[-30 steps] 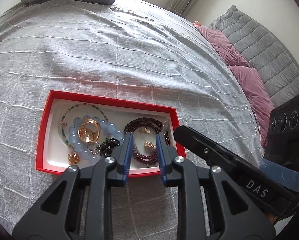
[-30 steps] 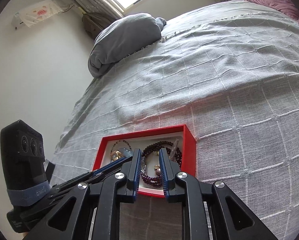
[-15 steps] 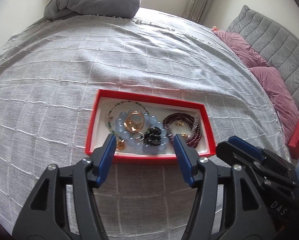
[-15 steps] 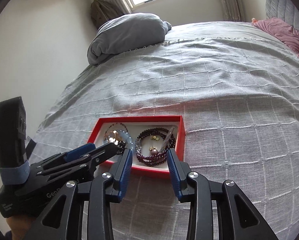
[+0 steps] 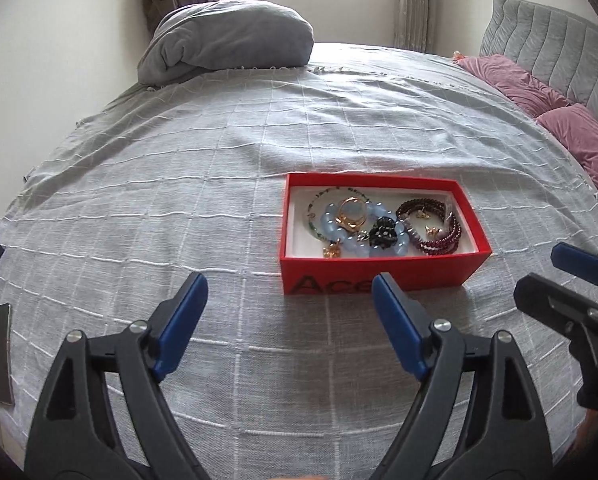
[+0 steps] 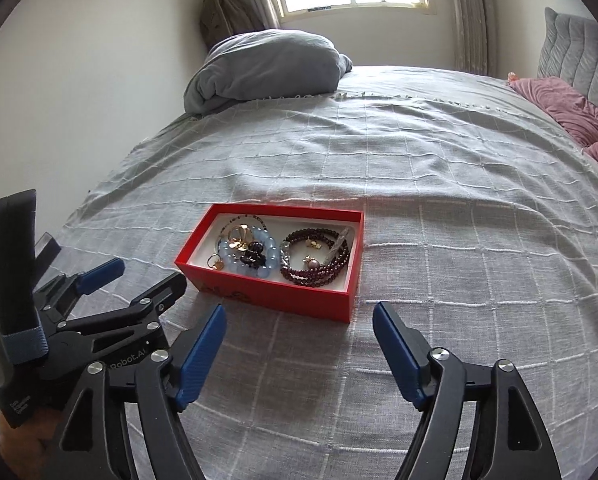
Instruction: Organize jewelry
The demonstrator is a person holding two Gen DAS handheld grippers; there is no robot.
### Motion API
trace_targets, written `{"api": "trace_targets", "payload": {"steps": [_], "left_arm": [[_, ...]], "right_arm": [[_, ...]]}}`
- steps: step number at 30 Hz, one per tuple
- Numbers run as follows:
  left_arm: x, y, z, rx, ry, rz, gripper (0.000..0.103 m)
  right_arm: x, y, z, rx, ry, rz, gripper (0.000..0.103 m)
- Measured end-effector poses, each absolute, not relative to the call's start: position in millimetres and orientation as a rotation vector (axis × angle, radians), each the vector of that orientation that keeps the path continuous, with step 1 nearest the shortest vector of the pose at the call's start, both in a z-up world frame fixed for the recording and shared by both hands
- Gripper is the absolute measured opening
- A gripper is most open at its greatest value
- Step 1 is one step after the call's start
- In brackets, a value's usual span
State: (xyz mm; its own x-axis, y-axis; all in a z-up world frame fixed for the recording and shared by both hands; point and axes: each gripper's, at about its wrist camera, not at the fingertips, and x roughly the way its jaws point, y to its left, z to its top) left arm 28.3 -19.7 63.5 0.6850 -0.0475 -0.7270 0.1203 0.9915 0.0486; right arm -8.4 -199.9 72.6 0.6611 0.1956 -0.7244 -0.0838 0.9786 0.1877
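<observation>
Ahead of both tongs: the red box [image 5: 383,276] is sitting on the grey bedspread [image 5: 179,184], beyond the fingertips and touching neither pair.
Left tongs: the left gripper [image 5: 287,300] is spreading its jaws, with only bedspread between them; the box is lying ahead and toward its right finger.
Right tongs: the right gripper [image 6: 299,320] is also spreading its jaws, holding nothing; the box [image 6: 275,296] is lying ahead and slightly toward its left finger.
Long axis: the box is running crosswise to both tongs, its long front wall facing them.
Contents: the blue bead bracelet [image 5: 359,236] is lying in the half nearer the left tongs, the dark red bead bracelet [image 6: 319,264] in the half nearer the right tongs.
Nearer hand: judging by these views, each of the 2 tongs is standing about equally near, so each is probably best placed for its own half.
Risk: the pieces are overlapping, so a pinch may be lifting more than 1.
</observation>
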Motion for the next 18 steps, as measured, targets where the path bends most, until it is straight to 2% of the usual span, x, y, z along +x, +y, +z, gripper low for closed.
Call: {"api": "trace_targets", "payload": {"steps": [1, 3, 7, 18], "left_arm": [[28, -17, 63, 0.091, 0.818, -0.084, 0.087], [25, -12, 63, 0.083, 0.822, -0.071, 0.101], [14, -9, 64, 0.099, 0.806, -0.066, 0.102], [8, -6, 63, 0.083, 0.81, -0.078, 0.102]], "right_arm": [[-9, -199, 72, 0.149, 0.843, 0.157, 0.083], [-10, -197, 70, 0.161, 0.854, 0.163, 0.085], [-14, -190, 67, 0.133, 0.85, 0.15, 0.103], [-12, -184, 54, 0.112, 0.876, 0.108, 0.103]]}}
